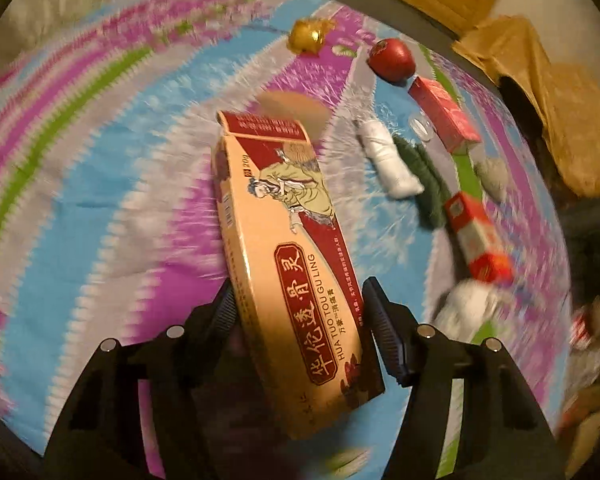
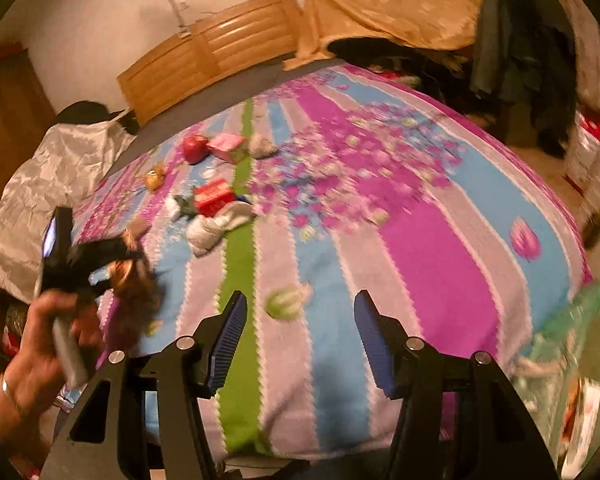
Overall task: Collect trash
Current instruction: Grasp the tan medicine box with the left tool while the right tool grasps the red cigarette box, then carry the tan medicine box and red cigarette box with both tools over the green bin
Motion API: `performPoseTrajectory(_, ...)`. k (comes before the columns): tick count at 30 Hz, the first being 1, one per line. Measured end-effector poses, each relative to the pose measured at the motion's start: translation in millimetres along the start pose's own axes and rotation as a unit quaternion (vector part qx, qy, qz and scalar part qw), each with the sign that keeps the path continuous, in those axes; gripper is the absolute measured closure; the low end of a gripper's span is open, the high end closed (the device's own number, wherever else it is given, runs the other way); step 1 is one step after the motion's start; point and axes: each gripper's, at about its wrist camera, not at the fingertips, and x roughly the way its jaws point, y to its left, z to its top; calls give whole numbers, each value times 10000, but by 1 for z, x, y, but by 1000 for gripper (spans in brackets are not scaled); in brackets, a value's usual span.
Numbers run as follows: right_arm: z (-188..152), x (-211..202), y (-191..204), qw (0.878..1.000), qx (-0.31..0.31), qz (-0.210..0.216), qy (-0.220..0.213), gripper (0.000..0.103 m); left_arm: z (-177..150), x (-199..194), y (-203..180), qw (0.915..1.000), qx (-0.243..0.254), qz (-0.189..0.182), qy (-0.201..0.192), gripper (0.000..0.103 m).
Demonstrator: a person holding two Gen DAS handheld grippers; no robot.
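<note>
Left hand (image 2: 40, 356) at 8 o'clock in the right wrist view, fist wrapped round its tool's handle, tool aimed across the striped bedspread (image 2: 419, 240). Left gripper (image 1: 298, 300): jaws clamped on the near end of the tan-and-red medicine carton (image 1: 284, 248), which is lifted off the bed and runs up toward 12 o'clock. Right gripper (image 2: 300, 312): jaws spread wide, nothing between them, hovering over the bedspread; remaining litter, including a red apple (image 1: 391, 60), red boxes (image 1: 445, 114) and white wads (image 1: 389, 160), sits at 1–3 o'clock in the left view.
</note>
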Motion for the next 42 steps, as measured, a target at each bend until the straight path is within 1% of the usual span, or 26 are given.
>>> performPoseTrajectory(1,6,7,9,9999,-118,96,4,45,-6,-10,5,9996,257,106,-101,42)
performPoseTrajectory(4,22,28,36,9981,-485,362,73,46,-14,-24,19,9954,825,367,-313,42)
performPoseTrajectory(5,27,36,45,9971,-617,427,108,46,-17,-26,25,9939,955,434,-326,42)
performPoseTrajectory(8,45,67,77,9919,-1089,623,221,46,-16,-27,43,9917,1123,547,-304,42)
performPoseTrajectory(10,61,95,102,9856,-1501,728,292,45,-12,-26,54,9893,1222,722,-340,42)
performPoseTrajectory(12,75,119,120,9802,-1805,719,387,41,-8,-21,61,9871,1366,790,-252,42)
performPoseTrajectory(13,83,134,129,9768,-1957,728,473,38,-6,-16,65,9844,1503,894,-214,42)
performPoseTrajectory(15,97,165,143,9714,-2163,723,658,31,-4,-10,69,9813,1623,999,-264,40)
performPoseTrajectory(16,104,184,148,9683,-2255,703,817,30,-3,-7,71,9801,1681,1022,-275,39)
performPoseTrajectory(18,113,215,151,9657,-2310,532,1062,30,-1,-6,73,9798,1690,1012,-353,39)
performPoseTrajectory(20,121,240,146,9664,-2212,436,1231,30,1,-5,74,9804,1667,987,-363,38)
performPoseTrajectory(21,123,248,144,9665,-2137,473,1337,30,1,-3,74,9806,1658,984,-349,38)
performPoseTrajectory(22,125,255,142,9666,-2055,505,1445,33,2,-1,75,9809,1655,968,-332,38)
performPoseTrajectory(23,125,261,140,9658,-2010,554,1543,50,1,0,75,9813,1652,941,-308,39)
performPoseTrajectory(24,125,265,139,9644,-1977,620,1646,58,2,1,78,9825,1618,874,-292,39)
performPoseTrajectory(25,125,267,138,9636,-1931,656,1727,65,2,1,80,9835,1584,825,-291,39)
performPoseTrajectory(26,124,265,137,9640,-1937,684,1690,78,2,1,82,9848,1535,757,-290,40)
performPoseTrajectory(29,121,252,139,9651,-1965,806,1530,79,2,0,86,9877,1399,627,-305,41)
performPoseTrajectory(31,122,237,140,9667,-1918,996,1370,79,1,-1,86,9873,1407,651,-340,42)
performPoseTrajectory(34,122,210,143,9692,-1869,1140,1131,79,-2,-2,85,9870,1413,668,-377,42)
performPoseTrajectory(39,114,143,144,9747,-1577,1448,641,79,-3,-6,86,9858,1472,690,-432,43)
performPoseTrajectory(42,93,107,146,9766,-1540,1410,525,79,-6,-10,87,9846,1531,696,-470,44)
